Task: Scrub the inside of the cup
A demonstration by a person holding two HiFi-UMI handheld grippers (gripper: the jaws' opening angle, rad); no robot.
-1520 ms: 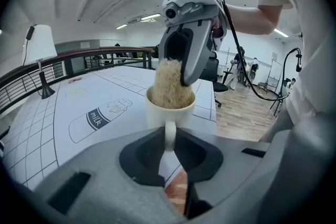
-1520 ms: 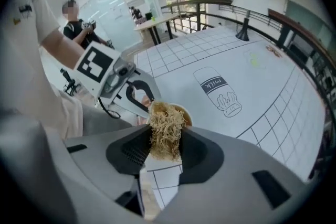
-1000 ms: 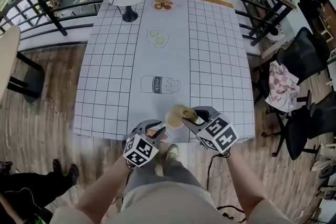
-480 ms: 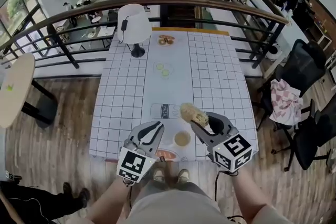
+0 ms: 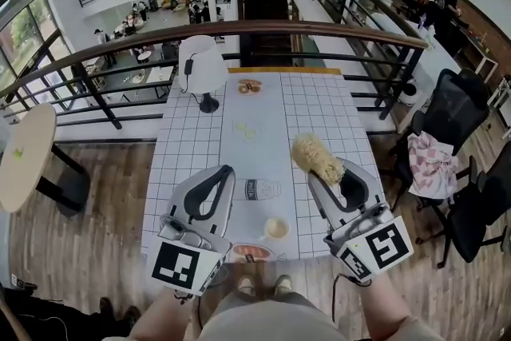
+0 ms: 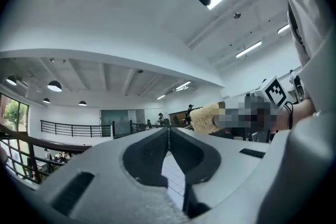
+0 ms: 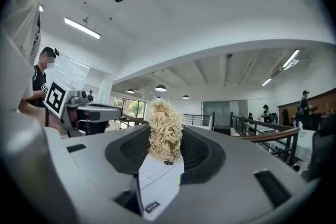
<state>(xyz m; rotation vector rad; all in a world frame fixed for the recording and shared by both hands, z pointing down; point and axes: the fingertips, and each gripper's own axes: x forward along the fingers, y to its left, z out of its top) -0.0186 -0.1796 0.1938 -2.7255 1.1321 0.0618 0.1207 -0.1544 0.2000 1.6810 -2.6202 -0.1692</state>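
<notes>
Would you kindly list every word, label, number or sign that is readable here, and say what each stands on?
"milk": on the bottle drawing printed on the tablecloth.
Square black-and-white markers, patterns with no letters: on the cubes of the left gripper, whose jaws have just been closing on nothing, and of the right gripper.
Nothing else can be read.

The cup (image 5: 276, 229) stands on the checked table (image 5: 319, 104) at lower centre, apart from both tools. Right of centre the right tool (image 5: 329, 174) grips a straw-coloured scrubber (image 5: 315, 156). The left tool (image 5: 224, 172) has just been closing its jaws, with nothing between them.
</notes>
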